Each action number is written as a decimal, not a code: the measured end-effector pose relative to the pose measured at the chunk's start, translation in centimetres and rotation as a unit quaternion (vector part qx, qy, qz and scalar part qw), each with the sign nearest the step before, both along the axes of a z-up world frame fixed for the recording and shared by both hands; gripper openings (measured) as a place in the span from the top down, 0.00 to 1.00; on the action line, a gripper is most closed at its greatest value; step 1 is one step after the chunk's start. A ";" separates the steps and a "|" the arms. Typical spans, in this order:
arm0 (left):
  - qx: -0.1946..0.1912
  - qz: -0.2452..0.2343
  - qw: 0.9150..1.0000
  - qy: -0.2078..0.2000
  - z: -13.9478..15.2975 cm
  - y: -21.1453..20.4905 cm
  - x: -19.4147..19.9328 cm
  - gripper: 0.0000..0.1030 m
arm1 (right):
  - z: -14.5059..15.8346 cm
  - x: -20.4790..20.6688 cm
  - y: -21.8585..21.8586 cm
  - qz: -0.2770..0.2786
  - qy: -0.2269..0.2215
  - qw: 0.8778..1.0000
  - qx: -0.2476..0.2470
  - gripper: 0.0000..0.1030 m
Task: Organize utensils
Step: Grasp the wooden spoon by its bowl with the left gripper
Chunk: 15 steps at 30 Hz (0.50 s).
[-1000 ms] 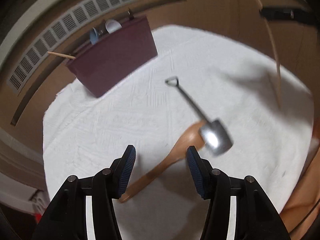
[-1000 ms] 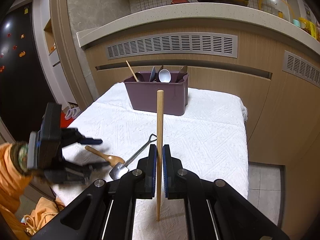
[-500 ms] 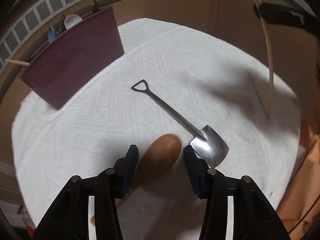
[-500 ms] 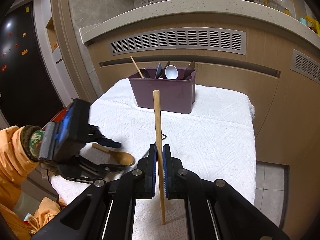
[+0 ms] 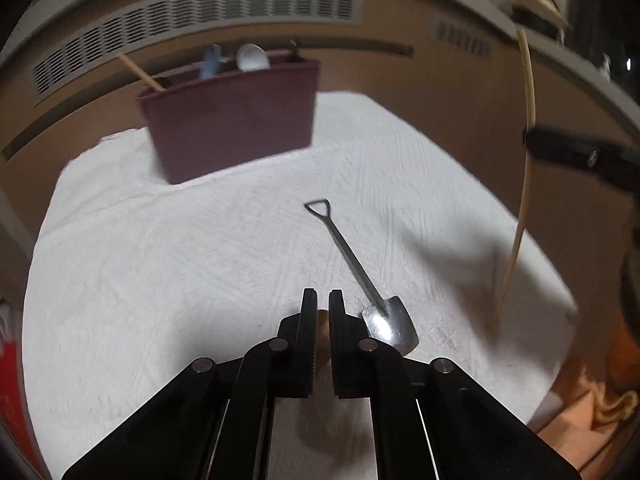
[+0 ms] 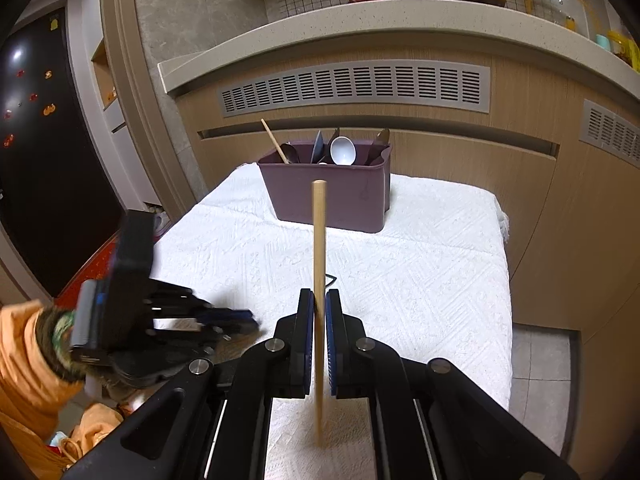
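Note:
My left gripper (image 5: 323, 300) is shut on the wooden spoon (image 5: 323, 330), of which only a sliver shows between the jaws. A metal shovel-shaped spoon (image 5: 362, 280) lies on the white cloth just to its right. My right gripper (image 6: 319, 300) is shut on a wooden chopstick (image 6: 319, 248) and holds it upright above the cloth; it also shows in the left wrist view (image 5: 524, 152). The purple utensil bin (image 6: 328, 188) stands at the far edge of the table, also seen in the left wrist view (image 5: 232, 120), with several utensils in it.
The table is covered by a white textured cloth (image 6: 420, 264). A wooden cabinet front with vent grilles (image 6: 356, 88) rises behind the bin. The left gripper's body (image 6: 132, 320) sits at the table's left front. Tiled floor (image 6: 540, 356) lies to the right.
My left gripper moved in over the wooden spoon and closed on it; it was open half a second ago. The right gripper still holds the chopstick upright, shifted slightly.

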<state>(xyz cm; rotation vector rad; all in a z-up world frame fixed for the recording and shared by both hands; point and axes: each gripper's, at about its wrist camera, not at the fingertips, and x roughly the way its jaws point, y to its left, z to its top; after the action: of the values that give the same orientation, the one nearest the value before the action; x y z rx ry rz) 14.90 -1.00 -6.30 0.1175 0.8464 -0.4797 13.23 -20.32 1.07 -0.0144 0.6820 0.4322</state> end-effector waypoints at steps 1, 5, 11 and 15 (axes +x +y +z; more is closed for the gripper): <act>0.000 0.000 1.000 -0.010 0.6 0.5 -0.3 0.94 | 0.1 -0.2 0.0 -0.001 -0.003 1.000 -0.005 0.94; 0.061 -0.068 0.995 -0.045 2.2 1.1 -1.5 0.74 | 0.1 -0.5 -0.1 -0.004 -0.002 1.000 -0.012 0.94; 0.184 -0.177 0.967 -0.021 -1.9 -1.8 -2.0 0.32 | 0.1 -0.8 0.3 0.006 -0.003 1.000 -0.008 0.94; 0.144 -0.134 0.980 0.024 -3.2 -1.8 1.0 0.42 | 0.1 -0.5 0.4 0.008 0.000 1.000 -0.007 0.94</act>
<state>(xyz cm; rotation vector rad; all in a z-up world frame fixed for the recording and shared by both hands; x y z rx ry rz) 15.91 -2.84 -9.51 0.4932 0.9488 -0.6108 12.71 -19.92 1.14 -0.0325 0.6846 0.4430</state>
